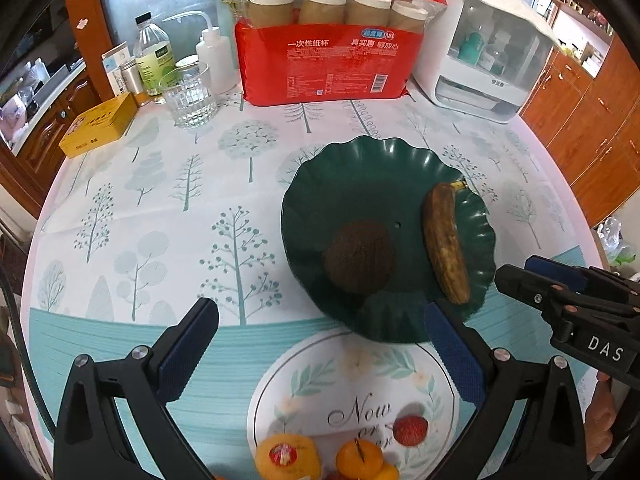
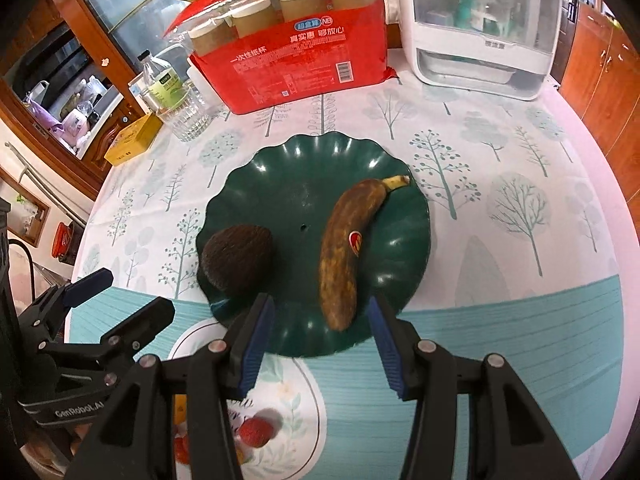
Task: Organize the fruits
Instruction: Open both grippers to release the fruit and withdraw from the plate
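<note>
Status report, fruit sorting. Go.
Left gripper open, empty. Right gripper open, empty, at the green plate. Banana and brown fruit plated. Oranges and strawberry unplated. Nothing blocking.

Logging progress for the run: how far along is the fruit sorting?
Done: the banana and a brown round fruit lie on the green plate. In hand: nothing; left gripper and right gripper are both open and empty. Left: the oranges and the red fruit sit on the tablecloth near the grippers.
</note>
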{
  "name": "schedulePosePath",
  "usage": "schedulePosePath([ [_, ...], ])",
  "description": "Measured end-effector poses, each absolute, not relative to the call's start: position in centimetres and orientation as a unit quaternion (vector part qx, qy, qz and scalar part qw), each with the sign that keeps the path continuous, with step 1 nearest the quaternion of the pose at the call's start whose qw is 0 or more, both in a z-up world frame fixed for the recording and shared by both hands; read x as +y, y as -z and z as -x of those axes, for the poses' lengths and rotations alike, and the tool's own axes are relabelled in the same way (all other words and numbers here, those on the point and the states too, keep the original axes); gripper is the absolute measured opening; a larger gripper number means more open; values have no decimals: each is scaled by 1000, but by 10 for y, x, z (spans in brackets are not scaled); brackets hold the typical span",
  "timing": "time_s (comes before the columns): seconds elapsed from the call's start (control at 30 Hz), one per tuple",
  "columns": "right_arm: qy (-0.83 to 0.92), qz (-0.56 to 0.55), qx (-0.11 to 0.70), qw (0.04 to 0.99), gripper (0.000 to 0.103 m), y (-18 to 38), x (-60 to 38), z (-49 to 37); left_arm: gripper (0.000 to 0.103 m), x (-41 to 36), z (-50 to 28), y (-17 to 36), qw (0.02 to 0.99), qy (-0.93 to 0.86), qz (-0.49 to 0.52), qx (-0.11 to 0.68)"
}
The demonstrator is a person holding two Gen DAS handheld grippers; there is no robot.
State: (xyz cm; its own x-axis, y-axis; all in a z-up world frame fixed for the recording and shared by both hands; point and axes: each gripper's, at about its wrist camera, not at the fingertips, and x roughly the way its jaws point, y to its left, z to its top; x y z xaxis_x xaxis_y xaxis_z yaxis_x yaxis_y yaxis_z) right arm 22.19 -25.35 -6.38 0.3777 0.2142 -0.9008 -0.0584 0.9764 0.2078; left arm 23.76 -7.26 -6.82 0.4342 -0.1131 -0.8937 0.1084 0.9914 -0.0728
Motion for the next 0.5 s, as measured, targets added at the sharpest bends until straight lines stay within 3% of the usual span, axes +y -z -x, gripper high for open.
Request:
schedulePosePath([
  [0.5,-88,-79,533,838,50,21,-226,-164,102,-40,-175,8,876,62,6,478],
])
